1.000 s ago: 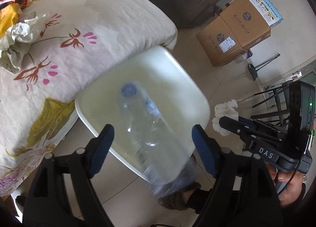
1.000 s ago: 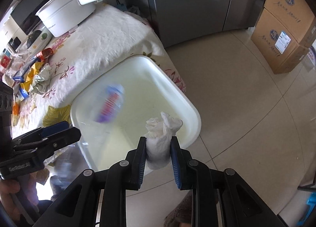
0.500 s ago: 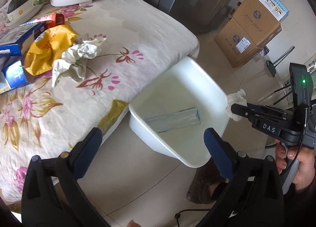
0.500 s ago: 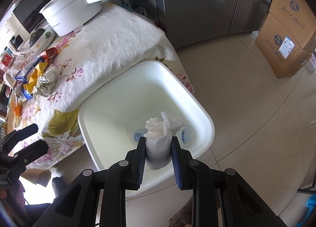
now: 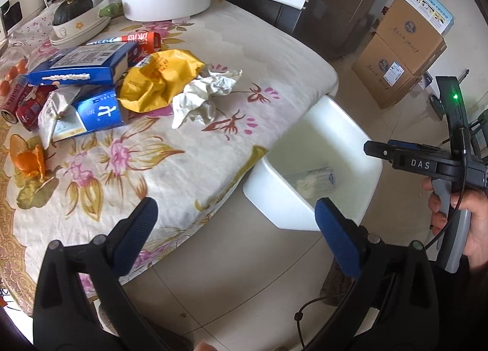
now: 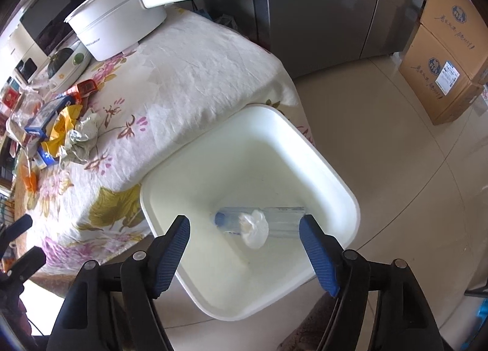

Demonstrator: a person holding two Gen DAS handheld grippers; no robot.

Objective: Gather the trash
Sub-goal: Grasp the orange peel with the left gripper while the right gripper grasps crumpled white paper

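A plastic bottle (image 6: 259, 220) and a tissue wad (image 6: 254, 230) lie in the white bin (image 6: 335, 180). The right gripper (image 6: 244, 247) is opening, empty; the left gripper (image 5: 235, 229) gapes empty. Crumpled paper (image 5: 204, 94), a yellow bag (image 5: 161, 79) and blue cartons (image 5: 82, 64) remain on the table (image 5: 244, 46).

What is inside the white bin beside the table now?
Inside the white bin lies a clear plastic bottle on its side, with a crumpled white tissue on top of it. The tissue covers the bottle's middle, so what is under that part cannot be seen.
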